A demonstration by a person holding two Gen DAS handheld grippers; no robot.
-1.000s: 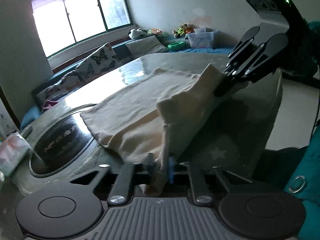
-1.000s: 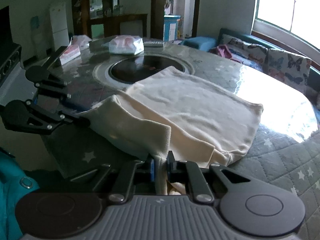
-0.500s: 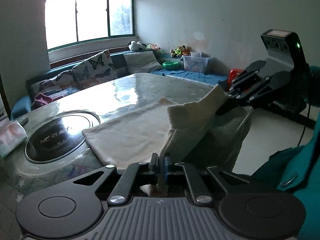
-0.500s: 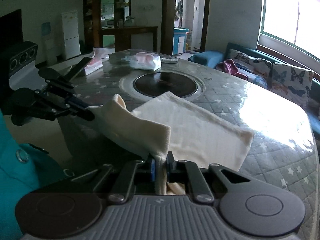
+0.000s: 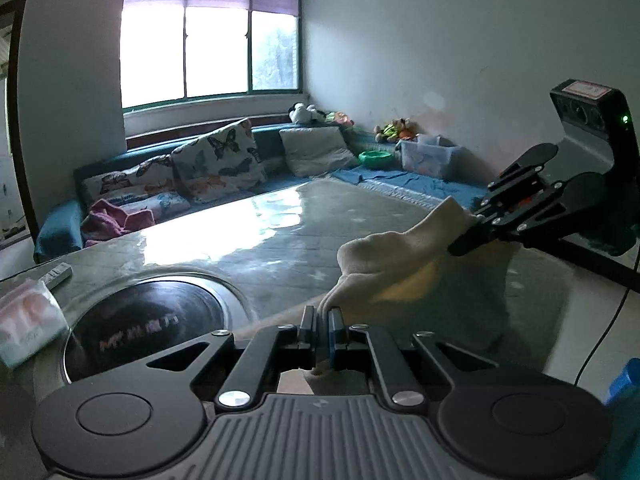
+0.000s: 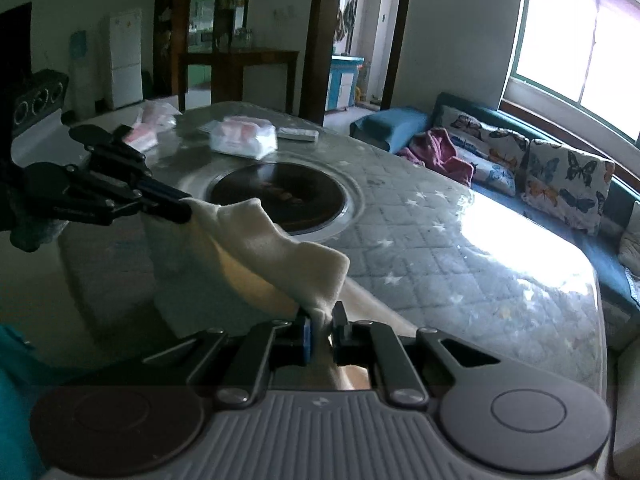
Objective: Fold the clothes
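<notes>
A cream cloth (image 5: 400,256) is held up by two corners and sags between the grippers, hanging in front of the table's near edge. My left gripper (image 5: 322,320) is shut on one corner at the bottom of the left wrist view. To its right, my right gripper (image 5: 468,236) pinches the other corner. In the right wrist view the cloth (image 6: 260,240) stretches from my right gripper (image 6: 322,320), shut on it, across to the left gripper (image 6: 182,208). The cloth's lower part is hidden behind the gripper bodies.
The table (image 6: 440,240) has a quilted grey star-print cover under a glossy top, with a round black insert (image 6: 280,196). Tissue packs (image 6: 244,138) and a remote (image 6: 298,133) lie at its far side. A sofa with butterfly cushions (image 6: 560,184) runs under the window. A teal sleeve (image 6: 12,400) is close by.
Both grippers have risen and drawn back from the table with the cloth. It lay spread on the tabletop a second ago and now hangs off it between them.
</notes>
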